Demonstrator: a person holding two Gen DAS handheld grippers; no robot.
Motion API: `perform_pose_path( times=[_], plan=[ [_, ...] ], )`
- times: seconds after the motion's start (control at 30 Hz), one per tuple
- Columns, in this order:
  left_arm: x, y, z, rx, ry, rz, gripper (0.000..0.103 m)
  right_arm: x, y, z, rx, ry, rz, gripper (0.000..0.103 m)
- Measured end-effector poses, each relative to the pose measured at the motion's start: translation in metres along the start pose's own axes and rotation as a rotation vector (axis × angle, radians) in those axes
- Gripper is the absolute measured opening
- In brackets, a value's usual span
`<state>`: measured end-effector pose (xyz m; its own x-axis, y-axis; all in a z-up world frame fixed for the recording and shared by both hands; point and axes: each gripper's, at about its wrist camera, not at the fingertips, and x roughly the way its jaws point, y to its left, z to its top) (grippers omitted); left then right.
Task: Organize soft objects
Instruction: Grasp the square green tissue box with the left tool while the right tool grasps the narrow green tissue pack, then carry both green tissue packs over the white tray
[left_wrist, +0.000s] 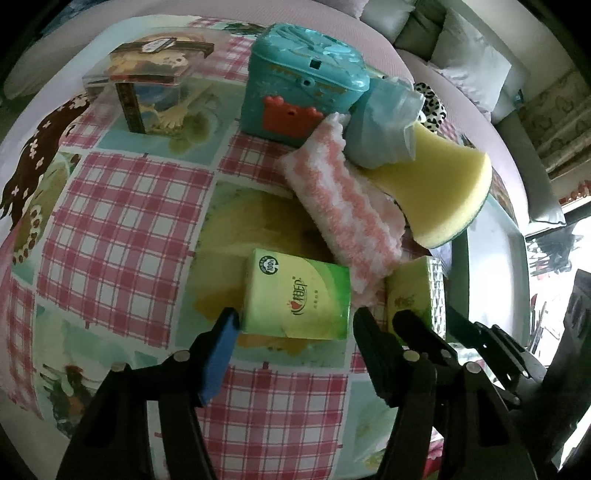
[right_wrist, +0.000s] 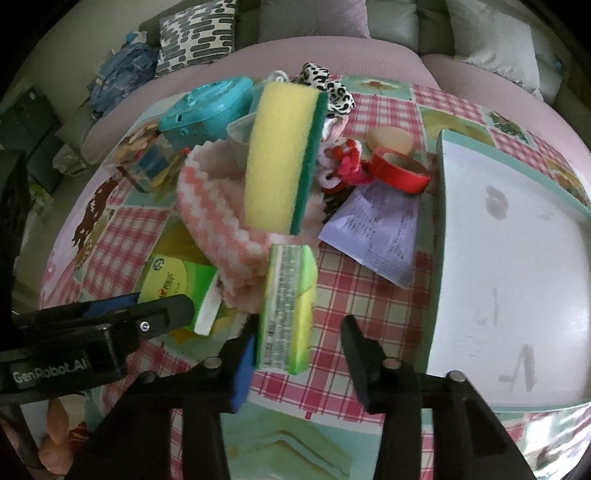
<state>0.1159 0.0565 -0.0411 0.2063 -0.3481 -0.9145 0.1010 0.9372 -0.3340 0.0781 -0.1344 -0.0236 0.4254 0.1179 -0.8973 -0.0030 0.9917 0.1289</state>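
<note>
Your job now is picking up tissue packs from the pink-checked cloth tabletop (left_wrist: 122, 206). The large white tray with a teal rim (right_wrist: 513, 258) sits bare just right of the clutter; judging by that, it is likely where the soft things go.

Your left gripper (left_wrist: 295, 321) has its fingers spread around the lying green-and-yellow tissue pack (left_wrist: 295, 295), the blue pad at one end and the black finger just clear of the other, so nothing is clamped. Next you need to squeeze, then lift.

Your right gripper (right_wrist: 299, 332) has a second green tissue pack standing on edge (right_wrist: 286, 310) between its fingers. The blue pad is against it, but a gap shows on the other side, so it isn't gripped either.

Only the right view shows the red tape roll (right_wrist: 399, 170) and the white printed paper slip (right_wrist: 376, 229). Only the left view shows the whole teal plastic box with a red crab (left_wrist: 299, 85). The yellow-and-green sponge (right_wrist: 284, 155) leaning on the pink-and-white zigzag cloth (left_wrist: 340, 206) appears in both.
</note>
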Motion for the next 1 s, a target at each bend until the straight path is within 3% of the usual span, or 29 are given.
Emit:
perform_pose_path(
  times=[0.13,0.47,0.63,0.83,1.0],
  plan=[
    [0.0,-0.003,0.002,-0.001,0.006,0.006,0.066,0.002,0.002,-0.003,-0.001,0.001,0.01,0.028],
    [0.019,-0.033,0.008,0.058,0.02,0.057,0.073,-0.001,-0.003,-0.01,0.005,-0.003,0.017,0.024],
    [0.02,-0.045,0.008,0.076,0.001,0.082,0.087,-0.003,-0.006,-0.013,0.013,-0.005,0.017,0.024],
    [0.019,-0.055,0.004,0.131,-0.028,0.128,0.088,-0.006,-0.013,-0.016,0.028,-0.004,0.022,0.024],
    [0.023,-0.071,0.005,0.171,-0.048,0.217,0.088,-0.009,-0.013,-0.02,0.023,-0.003,0.018,0.024]
  ],
)
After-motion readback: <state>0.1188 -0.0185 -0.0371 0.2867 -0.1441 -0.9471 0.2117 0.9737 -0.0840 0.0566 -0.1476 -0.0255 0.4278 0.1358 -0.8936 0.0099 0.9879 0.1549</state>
